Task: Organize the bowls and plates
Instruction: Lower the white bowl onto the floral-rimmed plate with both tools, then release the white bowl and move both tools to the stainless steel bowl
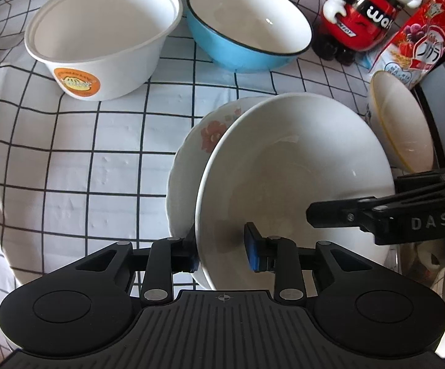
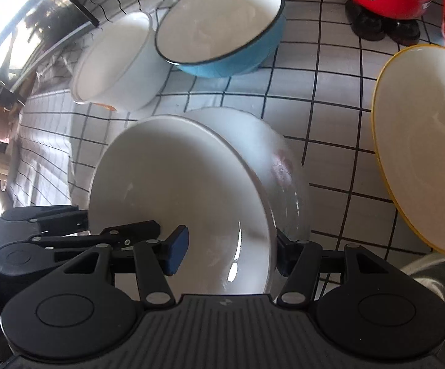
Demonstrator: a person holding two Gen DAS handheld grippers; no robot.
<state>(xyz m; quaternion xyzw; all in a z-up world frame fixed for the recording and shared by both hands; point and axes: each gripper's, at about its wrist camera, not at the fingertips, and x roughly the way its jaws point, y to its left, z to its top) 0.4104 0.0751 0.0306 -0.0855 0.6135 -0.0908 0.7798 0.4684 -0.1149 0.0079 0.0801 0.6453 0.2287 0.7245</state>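
Observation:
A plain white bowl point(image 1: 296, 178) lies tilted in a floral plate point(image 1: 198, 147) on the checked cloth. My left gripper point(image 1: 222, 250) straddles the bowl's near-left rim, jaws open, one pad inside and one outside. My right gripper point(image 2: 227, 253) straddles the opposite rim of the same bowl point(image 2: 179, 203), jaws open; it also shows in the left wrist view point(image 1: 376, 215). The floral plate point(image 2: 271, 153) lies under the bowl. A yellow-rimmed bowl point(image 2: 422, 147) stands on edge at the right.
A white paper bowl point(image 1: 99, 37) and a blue enamel bowl point(image 1: 247, 24) stand at the back. A red toy figure point(image 1: 367, 12) and a snack bag point(image 1: 416, 40) are at the back right. A metal container point(image 2: 437, 292) is at the near right.

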